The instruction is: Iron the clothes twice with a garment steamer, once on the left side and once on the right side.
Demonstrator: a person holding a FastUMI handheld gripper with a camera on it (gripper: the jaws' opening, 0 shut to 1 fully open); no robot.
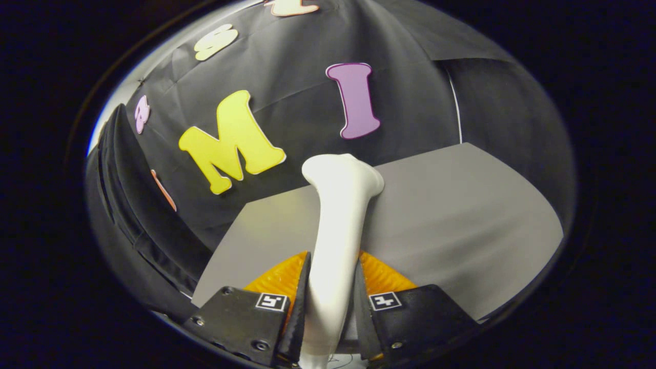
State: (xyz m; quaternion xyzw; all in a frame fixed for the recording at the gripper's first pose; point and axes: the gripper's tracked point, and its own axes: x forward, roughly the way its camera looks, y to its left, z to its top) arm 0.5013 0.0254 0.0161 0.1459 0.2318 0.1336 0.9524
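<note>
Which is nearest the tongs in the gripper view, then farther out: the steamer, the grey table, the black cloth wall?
1. Garment steamer: its white handle sits between the fingers of the tongs, both pressing on it.
2. Grey table: spreads just ahead of the fingers, under and beyond the steamer.
3. Black cloth wall: farthest, rising behind the table's far edge.

The garment steamer (pixel 335 236) has its lower end hidden (below the tongs (pixel 328 307)).
</note>
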